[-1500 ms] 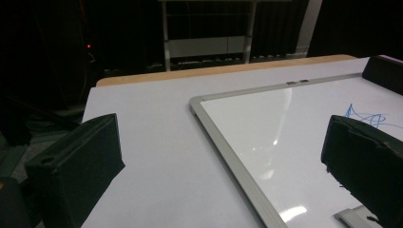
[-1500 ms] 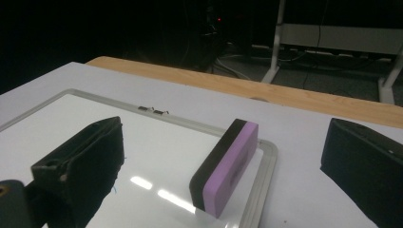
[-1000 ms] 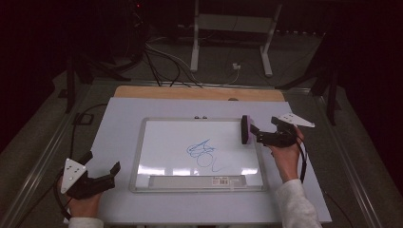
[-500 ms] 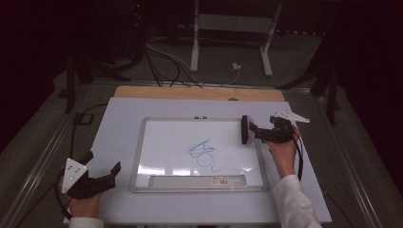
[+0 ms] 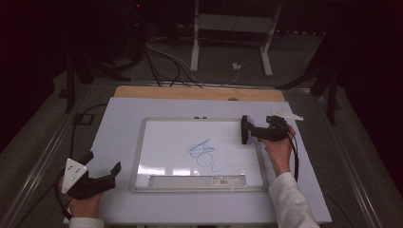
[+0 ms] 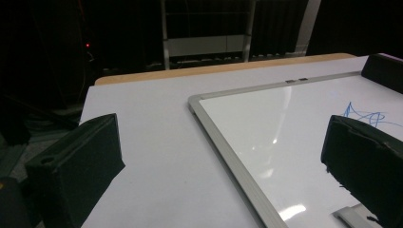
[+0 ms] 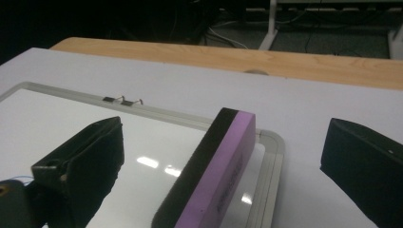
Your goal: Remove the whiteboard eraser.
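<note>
A framed whiteboard (image 5: 138, 156) lies flat on the white table (image 5: 114, 123), with a blue scribble (image 5: 202, 151) at its middle. A purple and black eraser (image 5: 244, 129) stands on edge at the board's right rim. My right gripper (image 5: 252, 131) reaches it from the right. In the right gripper view the eraser (image 7: 214, 166) sits between the wide-apart jaws of that gripper (image 7: 223, 142) with a gap on each side. My left gripper (image 5: 103, 162) rests open off the board's lower left corner. Its own view shows that gripper (image 6: 221, 137) straddling the board's frame (image 6: 209, 128), with the scribble (image 6: 363, 114) beyond.
A grey strip with a label (image 5: 190, 180) runs along the board's near edge. Two small clips (image 7: 122, 100) sit on its far frame. A wooden strip (image 5: 190, 92) borders the table's far side. Behind it are cables (image 5: 161, 61) and a stand's legs (image 5: 228, 42) on the dark floor.
The right gripper has drawn slightly back and left at the eraser, which stays put. The left gripper has not visibly moved.
</note>
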Tool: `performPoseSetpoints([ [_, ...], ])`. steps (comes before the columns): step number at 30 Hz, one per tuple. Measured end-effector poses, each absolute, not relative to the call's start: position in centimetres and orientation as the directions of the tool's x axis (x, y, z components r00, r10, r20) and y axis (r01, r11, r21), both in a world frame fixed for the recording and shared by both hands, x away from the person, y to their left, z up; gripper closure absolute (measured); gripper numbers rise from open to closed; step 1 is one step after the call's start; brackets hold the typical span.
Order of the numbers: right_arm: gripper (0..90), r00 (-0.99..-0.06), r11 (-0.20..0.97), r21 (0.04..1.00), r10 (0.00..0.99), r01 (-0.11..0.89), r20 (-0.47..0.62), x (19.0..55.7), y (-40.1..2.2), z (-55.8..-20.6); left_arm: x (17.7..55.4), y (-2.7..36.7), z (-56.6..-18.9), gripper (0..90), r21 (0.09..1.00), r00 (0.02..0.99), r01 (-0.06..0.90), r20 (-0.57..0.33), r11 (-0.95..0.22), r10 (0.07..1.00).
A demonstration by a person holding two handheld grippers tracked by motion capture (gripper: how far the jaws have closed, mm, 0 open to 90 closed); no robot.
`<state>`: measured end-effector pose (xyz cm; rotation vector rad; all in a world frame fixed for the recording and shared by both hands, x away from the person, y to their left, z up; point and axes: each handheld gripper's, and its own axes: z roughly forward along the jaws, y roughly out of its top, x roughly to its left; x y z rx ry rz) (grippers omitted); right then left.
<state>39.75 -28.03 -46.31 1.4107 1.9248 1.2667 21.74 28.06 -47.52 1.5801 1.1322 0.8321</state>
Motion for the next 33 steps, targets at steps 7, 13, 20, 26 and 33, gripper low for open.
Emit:
performPoseSetpoints([
  [7,0.6,-0.364,0.055,0.843,0.915,0.535,0.172,40.5,-28.1,-47.2,21.7,28.0,-47.5,0.7,0.959,0.332,0.27,-0.014,-0.081,0.943],
  [13,0.6,-0.351,0.043,0.83,0.918,0.556,0.187,41.0,-28.0,-47.9,21.6,28.0,-47.5,0.7,0.96,0.332,0.27,-0.014,-0.081,0.943],
  [20,0.7,-0.326,0.033,0.809,0.924,0.587,0.199,41.4,-28.0,-48.6,21.6,28.1,-47.6,0.7,0.96,0.334,0.269,-0.016,-0.079,0.943],
  [26,17.6,-0.306,0.02,0.787,0.927,0.617,0.216,41.4,-28.2,-48.6,21.6,28.0,-47.6,0.8,0.96,0.334,0.27,-0.015,-0.081,0.942],
  [33,43.0,-0.284,-0.021,0.742,0.916,0.67,0.283,41.5,-28.2,-48.9,21.5,28.0,-47.6,0.8,0.959,0.334,0.271,-0.014,-0.082,0.942],
])
